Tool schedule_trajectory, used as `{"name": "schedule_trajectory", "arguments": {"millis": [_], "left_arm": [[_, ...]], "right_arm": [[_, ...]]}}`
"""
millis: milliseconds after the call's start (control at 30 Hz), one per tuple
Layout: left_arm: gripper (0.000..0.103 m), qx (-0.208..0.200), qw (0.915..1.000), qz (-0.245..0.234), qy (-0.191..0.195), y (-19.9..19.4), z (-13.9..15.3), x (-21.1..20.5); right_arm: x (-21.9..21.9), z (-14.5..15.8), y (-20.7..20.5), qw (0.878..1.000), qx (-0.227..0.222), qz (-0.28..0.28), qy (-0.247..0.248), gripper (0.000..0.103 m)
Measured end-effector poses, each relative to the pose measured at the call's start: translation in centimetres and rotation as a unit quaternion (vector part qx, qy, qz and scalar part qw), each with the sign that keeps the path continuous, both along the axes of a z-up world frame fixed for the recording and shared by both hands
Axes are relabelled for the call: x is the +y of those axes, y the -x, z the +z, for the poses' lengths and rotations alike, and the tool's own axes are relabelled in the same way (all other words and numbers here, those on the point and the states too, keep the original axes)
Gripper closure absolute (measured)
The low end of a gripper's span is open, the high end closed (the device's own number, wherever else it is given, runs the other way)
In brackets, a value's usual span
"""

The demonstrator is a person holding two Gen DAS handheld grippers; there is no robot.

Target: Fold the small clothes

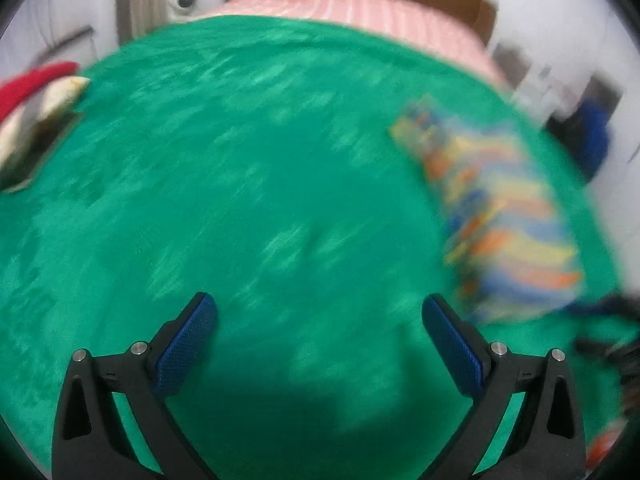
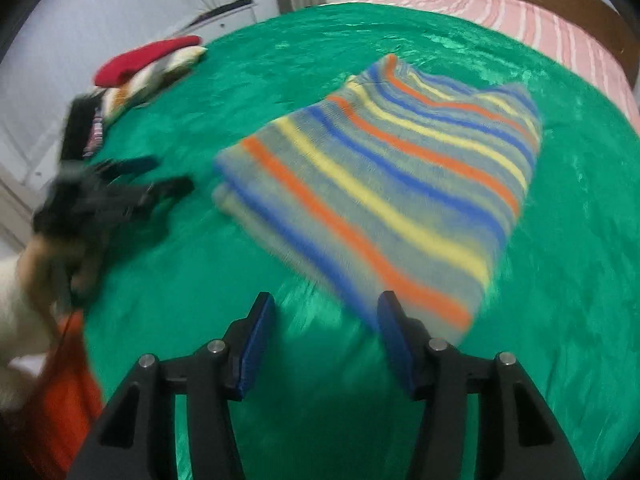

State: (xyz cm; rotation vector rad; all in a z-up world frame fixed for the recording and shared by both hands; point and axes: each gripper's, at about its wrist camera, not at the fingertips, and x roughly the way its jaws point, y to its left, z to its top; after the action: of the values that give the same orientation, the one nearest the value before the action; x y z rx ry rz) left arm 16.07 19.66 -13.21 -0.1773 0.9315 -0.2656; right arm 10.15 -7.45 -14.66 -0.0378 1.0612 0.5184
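striped garment (image 2: 384, 184) amid bare green blanket (image 2: 580, 280)

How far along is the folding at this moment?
The striped sweater lies folded into a compact stack on the green blanket. Neither the left gripper nor the right gripper holds anything; both are open. A pile of clothes sits at the far edge; whether it is folded is unclear.

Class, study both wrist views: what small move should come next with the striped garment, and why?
Probably close the open right gripper on the near edge of the striped garment. It lies folded on the green cover, its near corner by the right finger; the left gripper is open, off to the side.
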Motion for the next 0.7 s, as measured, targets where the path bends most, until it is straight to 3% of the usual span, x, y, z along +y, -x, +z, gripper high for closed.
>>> {"name": "schedule_trajectory", "arguments": {"millis": [100,167,233,367,467,500,533,567,600,633,700], "left_arm": [[0.0,0.003,0.9971,-0.038,0.065,-3.1,3.0,-2.1],[0.0,0.028,0.9951,-0.065,0.069,-5.7,3.1,-4.5],[0.001,0.071,0.9931,-0.07,0.063,-8.4,1.6,-6.7],[0.001,0.14,0.988,-0.057,0.034,-11.2,-2.1,-10.0],[0.002,0.13,0.99,-0.05,-0.017,-11.0,-3.0,-11.9],[0.01,0.122,0.9909,-0.05,-0.026,-10.8,-3.0,-12.3],[0.035,0.114,0.9917,-0.052,-0.029,-10.6,-3.0,-12.7],[0.052,0.108,0.9922,-0.059,-0.02,-10.4,-3.0,-12.9],[0.082,0.114,0.9912,-0.068,0.001,-10.4,-3.0,-13.1],[0.085,0.116,0.991,-0.066,0.008,-10.3,-2.8,-13.3],[0.087,0.08,0.994,-0.074,-0.009,-9.4,-1.4,-14.1]], "right_arm": [[-3.9,1.4,-0.6,0.996,-0.004,-0.061,-0.063,0.045],[-7.2,2.3,-2.5,0.986,-0.022,-0.133,-0.096,0.023],[-9.9,2.3,-4.6,0.971,-0.02,-0.193,-0.142,0.022],[-13.0,-1.1,-10.0,0.931,0.055,-0.268,-0.244,0.023],[-12.1,-4.0,-11.9,0.906,0.095,-0.271,-0.312,0.026],[-11.1,-4.5,-12.2,0.904,0.099,-0.268,-0.319,0.031],[-9.9,-4.7,-12.4,0.91,0.093,-0.264,-0.307,0.039],[-8.5,-4.3,-12.5,0.927,0.077,-0.261,-0.257,0.054],[-7.3,-3.9,-12.7,0.943,0.064,-0.257,-0.199,0.067],[-5.6,-2.9,-12.6,0.961,0.036,-0.241,-0.129,0.072],[-3.5,-1.3,-12.2,0.975,-0.011,-0.215,-0.052,0.078]]}}
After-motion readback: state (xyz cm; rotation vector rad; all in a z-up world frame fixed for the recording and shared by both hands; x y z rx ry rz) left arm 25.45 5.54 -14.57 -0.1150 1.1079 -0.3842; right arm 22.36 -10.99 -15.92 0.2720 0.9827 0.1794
